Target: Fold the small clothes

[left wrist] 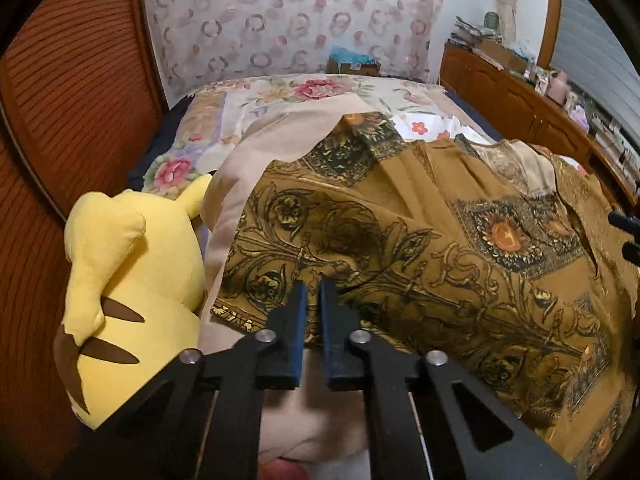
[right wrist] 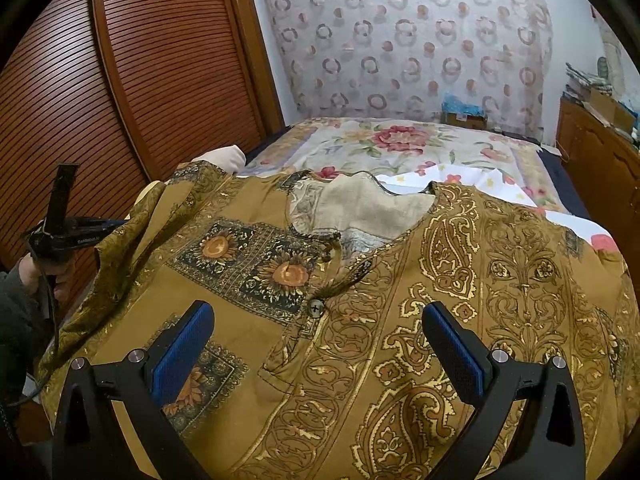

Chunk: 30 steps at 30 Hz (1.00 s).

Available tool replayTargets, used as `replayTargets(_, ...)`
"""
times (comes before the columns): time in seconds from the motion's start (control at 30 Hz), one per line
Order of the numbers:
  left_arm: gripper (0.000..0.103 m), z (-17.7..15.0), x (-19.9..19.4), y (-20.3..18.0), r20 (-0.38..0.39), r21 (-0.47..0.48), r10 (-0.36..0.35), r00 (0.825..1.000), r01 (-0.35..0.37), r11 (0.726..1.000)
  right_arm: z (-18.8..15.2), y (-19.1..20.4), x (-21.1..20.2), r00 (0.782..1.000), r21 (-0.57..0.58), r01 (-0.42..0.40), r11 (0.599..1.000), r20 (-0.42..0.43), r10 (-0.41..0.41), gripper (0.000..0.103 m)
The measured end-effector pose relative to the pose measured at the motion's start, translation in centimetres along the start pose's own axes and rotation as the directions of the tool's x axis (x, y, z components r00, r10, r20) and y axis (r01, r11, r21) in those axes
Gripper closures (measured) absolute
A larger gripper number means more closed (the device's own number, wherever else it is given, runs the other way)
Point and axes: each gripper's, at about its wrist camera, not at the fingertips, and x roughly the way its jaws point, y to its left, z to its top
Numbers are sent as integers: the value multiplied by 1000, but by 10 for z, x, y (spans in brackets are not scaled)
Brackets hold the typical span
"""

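The patterned brown shirt [right wrist: 360, 320] lies spread face-up across the bed [right wrist: 420, 144], collar toward the far wall, its front button [right wrist: 317, 307] showing near the middle of the right wrist view. The left gripper [left wrist: 314, 292] has its 2 blue-padded fingers drawn nearly together over the shirt's left edge, and the cloth there is lifted and draped; it looks pinched between them, though the exact contact point is hard to make out. In the right wrist view that same tool shows at the far left, the shirt's side rising toward it. The right gripper [right wrist: 318, 328] hovers spread wide above the shirt's front, holding nothing, its pads apart on either side of the button line. Judged from this, the fold is barely begun: 1 side is being raised, no crease is laid, and both sleeves and the bottom half remain to be turned in. A yellow plush toy [left wrist: 132, 280] sits just beside the shirt's left edge. As for writing, a small white label runs along the left tool's body in the right wrist view, too blurred to read; no other brand is legible.
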Motion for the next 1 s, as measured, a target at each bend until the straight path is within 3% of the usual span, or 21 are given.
replayTargets(0.17, 100, 7, -27, -8, 75, 3, 33, 997, -33, 999, 1, -1, 0, 1000, 1, -3, 1000, 1, 3, 0)
replayTargets(0.4, 100, 44, -79, -48, 196, 81, -65, 979, 50, 995, 2, -3, -3, 1000, 2, 2, 1000, 11, -2, 0)
replayTargets(0.67, 100, 79, -83, -112, 218, 213, -188, 958, 141, 967, -1, -8, -15, 999, 16, 34, 999, 39, -35, 0)
replayTargets(0.73, 93, 83, -80, -123, 209, 231, -207, 956, 157, 960, -2, -12, -20, 998, 22, 46, 999, 43, -47, 0)
replayTargets(0.8, 59, 84, -78, -129, 204, 245, -224, 953, 172, 954, -4, -16, -25, 997, 28, 57, 998, 45, -59, 0)
replayTargets(0.9, 33, 78, -77, -125, 204, 226, -233, 951, 186, 956, -6, -20, -30, 996, 34, 74, 997, 44, -75, 0)
replayTargets(1.0, 30, 68, -74, -115, 204, 187, -207, 957, 169, 968, -6, -25, -33, 995, 45, 84, 995, 43, -86, 0)
